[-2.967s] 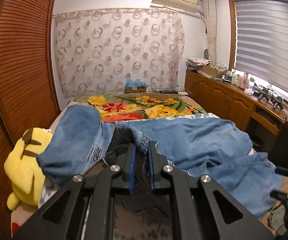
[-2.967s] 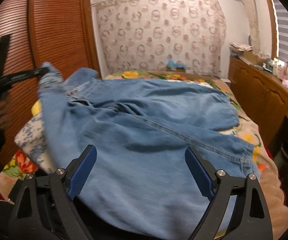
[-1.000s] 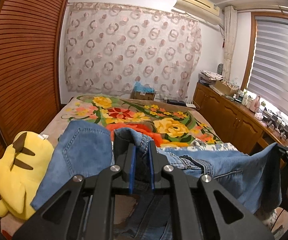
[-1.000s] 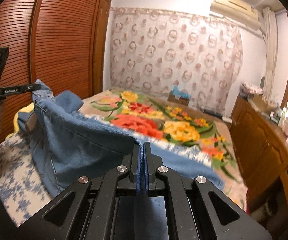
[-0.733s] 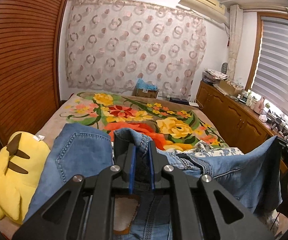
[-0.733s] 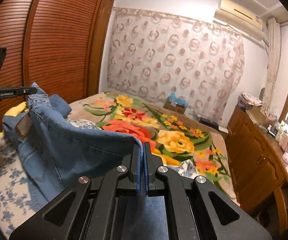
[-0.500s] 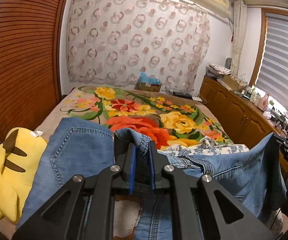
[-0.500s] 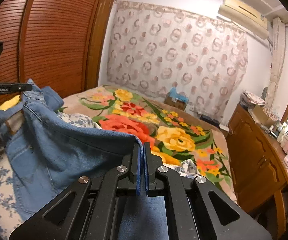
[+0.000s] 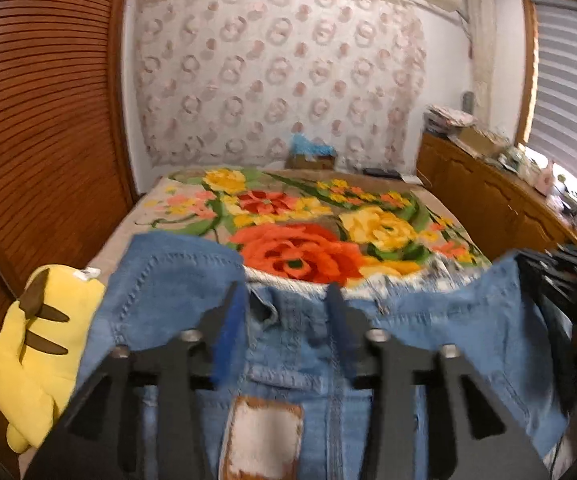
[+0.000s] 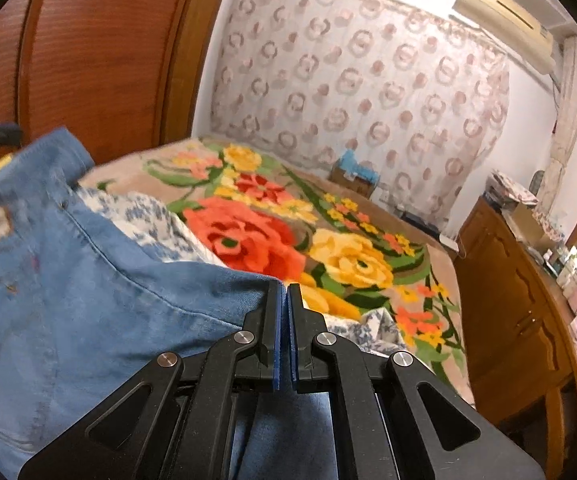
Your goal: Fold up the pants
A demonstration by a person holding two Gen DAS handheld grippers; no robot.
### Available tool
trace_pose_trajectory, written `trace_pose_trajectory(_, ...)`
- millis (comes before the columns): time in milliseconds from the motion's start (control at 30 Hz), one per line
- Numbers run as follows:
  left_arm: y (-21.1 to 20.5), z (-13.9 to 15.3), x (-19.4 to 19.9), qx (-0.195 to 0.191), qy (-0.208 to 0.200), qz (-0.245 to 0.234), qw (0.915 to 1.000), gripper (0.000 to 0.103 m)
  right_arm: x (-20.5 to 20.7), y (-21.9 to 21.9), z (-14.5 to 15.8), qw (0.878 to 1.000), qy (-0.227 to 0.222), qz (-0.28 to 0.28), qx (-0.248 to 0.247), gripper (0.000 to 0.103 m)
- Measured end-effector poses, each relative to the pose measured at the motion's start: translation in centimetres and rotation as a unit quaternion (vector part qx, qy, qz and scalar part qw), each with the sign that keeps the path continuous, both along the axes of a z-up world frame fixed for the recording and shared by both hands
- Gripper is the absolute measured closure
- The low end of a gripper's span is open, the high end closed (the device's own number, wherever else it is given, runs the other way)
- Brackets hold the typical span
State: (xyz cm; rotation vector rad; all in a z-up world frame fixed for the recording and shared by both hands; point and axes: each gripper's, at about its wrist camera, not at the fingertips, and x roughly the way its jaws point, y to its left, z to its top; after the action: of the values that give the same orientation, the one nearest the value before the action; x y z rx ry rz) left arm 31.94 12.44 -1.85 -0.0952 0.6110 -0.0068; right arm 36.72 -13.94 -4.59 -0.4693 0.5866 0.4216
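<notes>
Light blue denim pants [image 9: 296,344] lie over the near end of the bed, waistband with its leather patch [image 9: 262,436] towards me. My left gripper [image 9: 286,304] is open, its fingers apart over the waistband, holding nothing. My right gripper [image 10: 283,292] is shut on the pants [image 10: 68,312] at a denim edge, holding it up at the pants' right side. The right gripper also shows at the right edge of the left wrist view [image 9: 556,272].
The bed carries a floral blanket [image 9: 300,248] with red and yellow flowers. A yellow plush toy [image 9: 36,344] lies at the left. A wooden wardrobe [image 9: 40,120] stands left, a wooden cabinet [image 9: 500,208] with clutter right. A small box [image 9: 312,156] sits at the bed's far end.
My left gripper has opened and let go of the waistband, which has dropped flat. My right gripper stays shut on the denim, now lower over the bed.
</notes>
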Motion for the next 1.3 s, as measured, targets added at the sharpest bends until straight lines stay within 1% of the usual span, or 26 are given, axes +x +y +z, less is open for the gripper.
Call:
trace_pose_trajectory(33,-0.1,-0.2,-0.2,0.0,0.006,-0.009,0.9999,0.049,0.4,0.1,-0.5,1.0,0.006,-0.001,-0.008,0.103)
trace_pose_trajectory(67,-0.5,-0.6,-0.5,0.004,0.016,-0.022,0.9996,0.04,0.8,0.0,-0.8,1.0,0.013,-0.001,-0.009,0.103)
trace_pose_trajectory(167,-1.8,-1.5,-1.4,0.013,0.031,-0.042,0.9985,0.039,1.5,-0.6,-1.2,0.999,0.037,-0.011,-0.001,0.103)
trace_pose_trajectory(233,-2.6,-2.0,-2.1,0.004,0.039,-0.056,0.9976,0.039,1.6,-1.1,-1.1,0.999,0.051,-0.013,0.013,0.102)
trace_pose_trajectory(300,-3.5,-2.6,-2.8,-0.005,0.046,-0.071,0.9964,0.039,1.4,-1.5,-0.8,0.998,0.06,-0.016,0.025,0.093)
trace_pose_trajectory(333,-4.1,-2.8,-3.1,-0.008,0.047,-0.079,0.9957,0.039,1.2,-1.8,-0.4,0.997,0.063,-0.02,0.03,0.079)
trace_pose_trajectory(367,-4.7,-3.0,-3.4,-0.011,0.049,-0.088,0.9948,0.039,0.9,-2.1,-0.1,0.997,0.063,-0.024,0.035,0.068)
trace_pose_trajectory(433,-5.9,-3.3,-4.0,-0.012,0.05,-0.104,0.9932,0.039,0.0,-2.8,0.7,0.996,0.065,-0.029,0.048,0.064)
trace_pose_trajectory(533,-7.8,-3.9,-4.7,-0.003,0.056,-0.124,0.9906,0.039,-1.5,-4.2,1.5,0.995,0.076,-0.038,0.061,0.064)
trace_pose_trajectory(667,-9.8,-4.4,-5.2,0.002,0.063,-0.153,0.9863,0.039,-4.5,-6.5,2.5,0.992,0.083,-0.049,0.078,0.064)
trace_pose_trajectory(767,-10.8,-4.9,-5.7,0.006,0.067,-0.169,0.9833,0.039,-6.9,-7.9,2.4,0.991,0.089,-0.06,0.085,0.064)
trace_pose_trajectory(900,-11.7,-5.8,-5.8,0.019,0.074,-0.178,0.9811,0.039,-9.8,-9.5,1.6,0.988,0.103,-0.071,0.087,0.064)
trace_pose_trajectory(967,-12.0,-6.2,-5.8,0.026,0.075,-0.179,0.9807,0.039,-11.1,-10.2,0.8,0.986,0.117,-0.074,0.089,0.063)
trace_pose_trajectory(1000,-12.1,-6.4,-5.6,0.027,0.083,-0.179,0.9799,0.039,-11.5,-10.4,0.5,0.986,0.125,-0.072,0.089,0.063)
trace_pose_trajectory(1133,-12.1,-6.3,-5.3,0.021,0.089,-0.181,0.9793,0.039,-12.9,-11.1,-0.6,0.982,0.14,-0.084,0.094,0.063)
trace_pose_trajectory(1200,-12.1,-6.4,-5.1,0.018,0.093,-0.181,0.9789,0.038,-13.2,-11.1,-1.3,0.98,0.148,-0.086,0.097,0.061)
trace_pose_trajectory(1233,-12.0,-6.5,-4.9,0.017,0.094,-0.182,0.9787,0.038,-13.4,-11.0,-1.6,0.98,0.151,-0.086,0.094,0.058)
trace_pose_trajectory(1300,-12.1,-6.5,-4.9,0.017,0.095,-0.182,0.9786,0.038,-13.8,-10.8,-2.3,0.98,0.159,-0.086,0.089,0.057)
